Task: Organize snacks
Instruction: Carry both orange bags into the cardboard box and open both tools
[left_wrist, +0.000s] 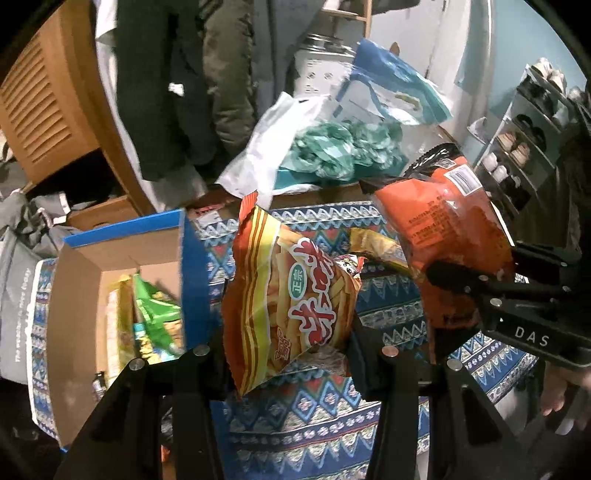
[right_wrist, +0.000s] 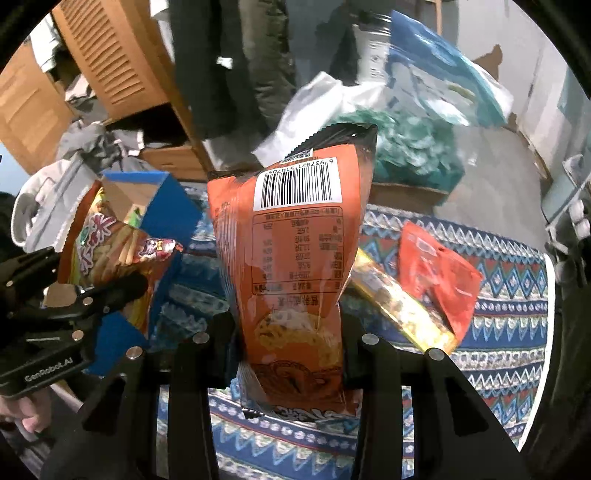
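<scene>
My left gripper (left_wrist: 291, 354) is shut on a red and yellow fries snack bag (left_wrist: 284, 295), held up above the patterned cloth (left_wrist: 314, 417). The same bag (right_wrist: 107, 251) and left gripper (right_wrist: 122, 288) show at the left of the right wrist view. My right gripper (right_wrist: 288, 343) is shut on an orange snack bag (right_wrist: 295, 258) with a barcode at its top; it appears at the right in the left wrist view as the orange bag (left_wrist: 450, 236) and right gripper (left_wrist: 469, 277). An open blue cardboard box (left_wrist: 122, 280) at left holds several snack packs.
On the patterned cloth (right_wrist: 509, 295) lie a red pouch (right_wrist: 439, 273) and a gold wrapped pack (right_wrist: 399, 306). Behind stand a box of teal bags (left_wrist: 343, 151), hanging coats (left_wrist: 177, 92), a wooden louvred door (left_wrist: 48, 103) and a shoe rack (left_wrist: 524, 147). A hand (left_wrist: 565, 395) grips the right tool.
</scene>
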